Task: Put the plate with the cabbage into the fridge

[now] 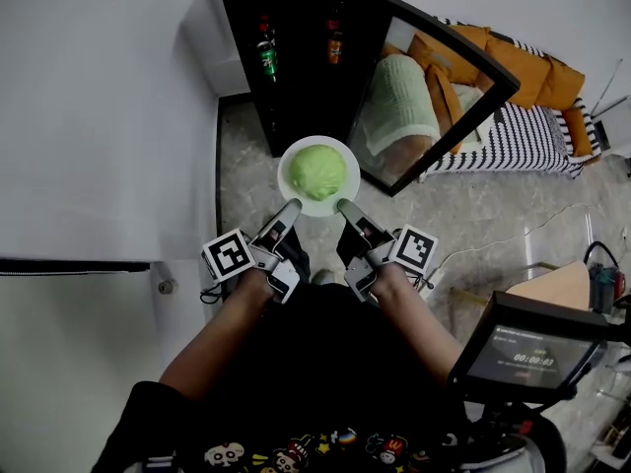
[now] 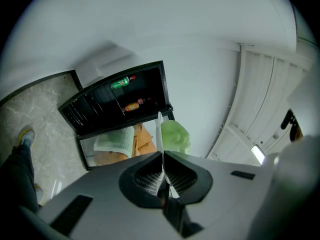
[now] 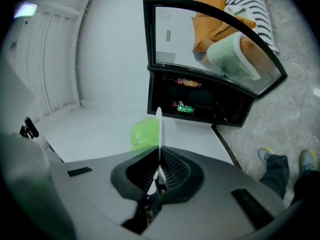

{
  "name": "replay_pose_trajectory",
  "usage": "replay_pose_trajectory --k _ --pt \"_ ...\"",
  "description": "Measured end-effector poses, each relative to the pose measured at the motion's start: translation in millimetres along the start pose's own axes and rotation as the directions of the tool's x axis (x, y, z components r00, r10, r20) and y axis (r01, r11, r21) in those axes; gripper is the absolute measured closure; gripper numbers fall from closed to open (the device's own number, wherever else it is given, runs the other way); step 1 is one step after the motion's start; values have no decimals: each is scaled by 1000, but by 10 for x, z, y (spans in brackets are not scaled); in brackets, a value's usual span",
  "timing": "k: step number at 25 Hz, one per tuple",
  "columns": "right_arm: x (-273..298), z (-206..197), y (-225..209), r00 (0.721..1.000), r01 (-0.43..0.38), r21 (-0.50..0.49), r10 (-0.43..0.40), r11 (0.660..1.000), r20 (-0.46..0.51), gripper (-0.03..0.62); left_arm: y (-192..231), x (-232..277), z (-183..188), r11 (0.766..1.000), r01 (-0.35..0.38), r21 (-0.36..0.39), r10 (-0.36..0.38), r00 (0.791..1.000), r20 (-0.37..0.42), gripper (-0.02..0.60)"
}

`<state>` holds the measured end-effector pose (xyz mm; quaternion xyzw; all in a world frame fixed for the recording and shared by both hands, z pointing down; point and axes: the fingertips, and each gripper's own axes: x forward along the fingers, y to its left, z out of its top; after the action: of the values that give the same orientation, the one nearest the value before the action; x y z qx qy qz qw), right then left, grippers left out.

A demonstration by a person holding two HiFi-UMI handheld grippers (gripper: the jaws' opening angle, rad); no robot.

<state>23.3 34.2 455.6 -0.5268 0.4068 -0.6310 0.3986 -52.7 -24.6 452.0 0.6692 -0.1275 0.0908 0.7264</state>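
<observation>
The black mini fridge (image 1: 296, 57) stands open ahead of the fingers, apart from their tips. Its glass door (image 1: 439, 87) is swung wide on the right fingers' side. The white plate (image 1: 317, 207) hangs in the air between the two grippers, in front of the fridge and not yet inside. The left gripper (image 1: 290, 208) has its fingers clamped on the near-left rim, and the right gripper (image 1: 345, 206) on the near-right rim. Both pinch only the thin edge.

The cabbage (image 1: 317, 170) sits loose just past the fingertips, so if one side dips, it likely rolls off the far rim. With so shallow a bite, the plate may pivot or slip out. Inside the fridge, two bottles (image 1: 266, 55) stand on a shelf. A careless push forward could knock them, or catch the plate on the frame or door.
</observation>
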Motion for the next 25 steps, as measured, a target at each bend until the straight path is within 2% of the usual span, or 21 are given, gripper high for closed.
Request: replay_pose_trajectory --k 8,12,17,19,23,25 --pt "5 11 13 1000 -17 -6 17 1000 3 577 -38 24 3 1000 16 -7 -16 1000 6 568" --pt "-1 14 18 1000 -20 -8 20 1000 5 577 -38 27 9 1000 6 27 -6 1000 -5 568" --pt "9 27 37 1000 -29 -24 29 999 7 577 -56 30 25 1000 12 25 -12 1000 -1 568" --pt "6 27 63 999 -42 -29 42 999 11 577 -107 39 18 1000 24 4 -24 1000 7 568" --pt "7 44 99 998 -63 -27 64 998 19 577 -122 40 42 999 18 43 -18 1000 4 568" --pt "5 36 105 997 -70 -20 71 997 24 577 -144 42 27 999 26 24 -26 1000 10 568"
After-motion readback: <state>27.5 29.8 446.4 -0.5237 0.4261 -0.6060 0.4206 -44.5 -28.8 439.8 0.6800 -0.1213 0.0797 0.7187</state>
